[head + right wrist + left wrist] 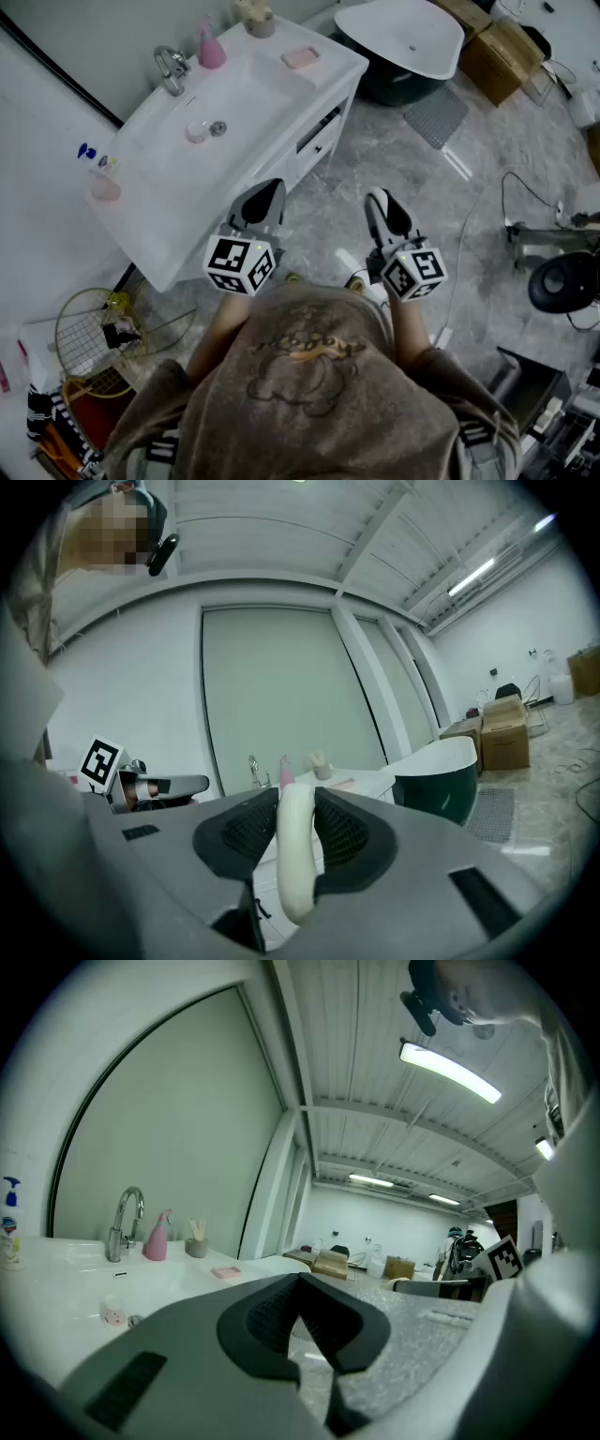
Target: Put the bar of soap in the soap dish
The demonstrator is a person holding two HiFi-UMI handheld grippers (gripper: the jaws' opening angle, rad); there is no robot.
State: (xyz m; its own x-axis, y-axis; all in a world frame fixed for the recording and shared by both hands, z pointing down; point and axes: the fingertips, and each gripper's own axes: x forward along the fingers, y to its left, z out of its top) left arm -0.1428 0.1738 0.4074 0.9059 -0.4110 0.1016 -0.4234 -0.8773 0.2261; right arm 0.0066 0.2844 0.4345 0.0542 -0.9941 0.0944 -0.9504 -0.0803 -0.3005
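Observation:
In the right gripper view my right gripper (pixel 296 803) is shut on a white bar of soap (pixel 294 860), which stands on edge between the black pads. The head view shows this gripper (pixel 386 208) over the grey floor, to the right of the white vanity (pixel 169 202). A flat pink soap dish (pixel 300 57) lies on the vanity's far corner, also seen small in the left gripper view (pixel 225 1271). My left gripper (pixel 260 202) hangs by the vanity's front edge. Its pads meet at the tips with nothing between them (pixel 302 1283).
Behind the basin stand a chrome tap (pixel 171 67), a pink bottle (pixel 210 47) and a cup (pixel 256 17). A small pot (pixel 197 131) sits next to the drain. A dark bathtub (pixel 403 37) and cardboard boxes (pixel 502 47) lie beyond. A wire basket (pixel 94 328) is at lower left.

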